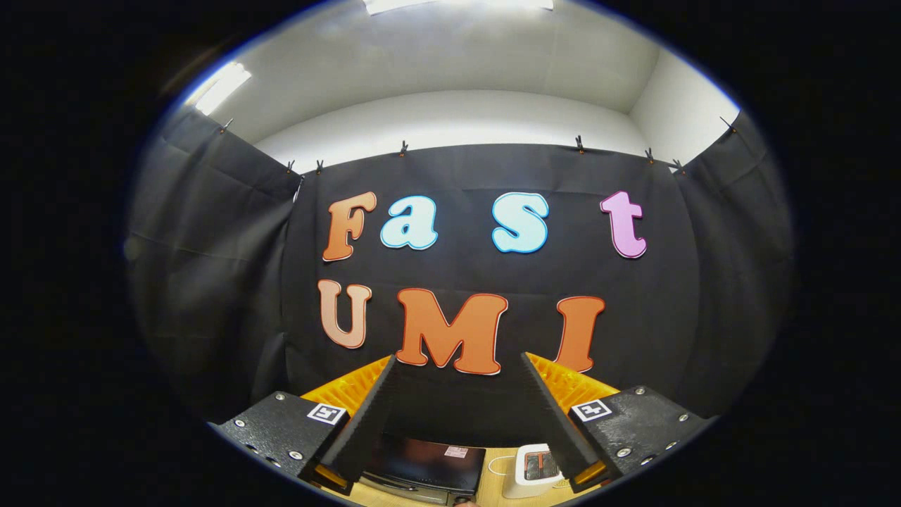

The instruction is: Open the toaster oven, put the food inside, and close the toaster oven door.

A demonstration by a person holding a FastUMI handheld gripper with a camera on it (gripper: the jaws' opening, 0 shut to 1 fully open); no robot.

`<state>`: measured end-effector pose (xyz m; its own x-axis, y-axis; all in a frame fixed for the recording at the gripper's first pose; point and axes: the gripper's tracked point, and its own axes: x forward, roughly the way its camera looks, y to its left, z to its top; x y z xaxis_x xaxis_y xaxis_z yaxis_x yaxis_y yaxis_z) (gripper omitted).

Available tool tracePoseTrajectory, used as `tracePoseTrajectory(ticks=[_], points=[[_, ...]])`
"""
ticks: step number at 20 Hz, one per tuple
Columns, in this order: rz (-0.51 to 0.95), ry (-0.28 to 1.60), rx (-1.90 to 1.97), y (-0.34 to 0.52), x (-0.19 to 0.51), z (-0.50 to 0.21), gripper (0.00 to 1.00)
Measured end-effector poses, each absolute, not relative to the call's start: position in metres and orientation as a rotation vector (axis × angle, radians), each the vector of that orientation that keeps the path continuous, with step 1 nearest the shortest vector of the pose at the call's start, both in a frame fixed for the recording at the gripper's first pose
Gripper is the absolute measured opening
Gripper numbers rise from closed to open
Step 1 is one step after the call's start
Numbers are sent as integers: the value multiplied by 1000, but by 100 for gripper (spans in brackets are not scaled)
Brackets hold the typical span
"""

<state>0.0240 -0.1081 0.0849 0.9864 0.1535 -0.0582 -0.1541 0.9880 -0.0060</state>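
Fingers (457,362) of my gripper (457,415) stand spread wide, grasping nothing. Toaster oven (426,468) sits low between them at 6 o'clock, its front cut off; a white box (536,470) stands at its 3 o'clock.

Each of the two fingers (366,415) carries a small square black-and-white coded marker on its black mount, a machine pattern and not text a person can read. Between and below the fingers, the dark toaster oven (426,468) bears a small pale sticker on its top, too small to make out. Just beside it, near the right-hand finger, a white box (536,470) on the tabletop (498,493) shows an orange-and-dark mark on its upper face, blurred past telling.
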Motion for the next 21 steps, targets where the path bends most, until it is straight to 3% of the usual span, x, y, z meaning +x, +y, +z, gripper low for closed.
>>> tracePoseTrajectory(ticks=[21], points=[[85,-8,50,-157,25,81,100]])
